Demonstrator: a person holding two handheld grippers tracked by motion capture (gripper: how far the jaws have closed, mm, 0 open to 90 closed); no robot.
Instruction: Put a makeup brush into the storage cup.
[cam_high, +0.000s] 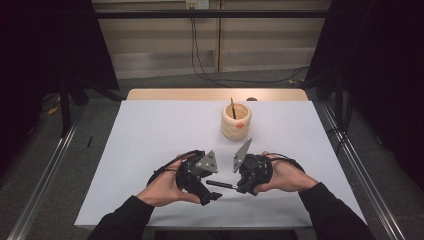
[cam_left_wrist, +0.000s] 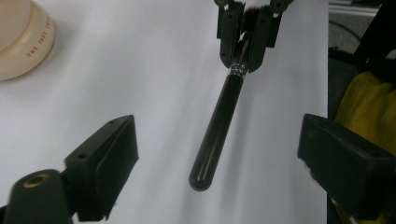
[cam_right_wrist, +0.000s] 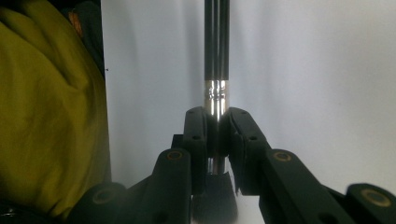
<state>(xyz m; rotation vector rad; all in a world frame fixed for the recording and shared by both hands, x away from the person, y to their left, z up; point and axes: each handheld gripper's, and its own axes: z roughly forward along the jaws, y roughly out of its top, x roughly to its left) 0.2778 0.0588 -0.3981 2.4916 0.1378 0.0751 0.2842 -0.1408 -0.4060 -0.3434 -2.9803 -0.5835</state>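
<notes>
1. Brush (cam_left_wrist: 219, 121): a black-handled makeup brush hangs level above the white table (cam_high: 150, 140), between the two hands, near the person's edge.
2. Right gripper (cam_right_wrist: 217, 135): its jaws are clamped on the brush at the silver ferrule, the bristles toward its body and the handle pointing away to the other hand.
3. Left gripper (cam_left_wrist: 215, 154): its jaws stand wide apart on either side of the handle's rounded end, touching nothing.
4. Done so far, by the look of it: the brush is lifted and offered.
5. Left: the handover grip, then likely a drop into the wooden cup (cam_high: 236, 121), which stands well apart and already holds one thin stick.
</notes>
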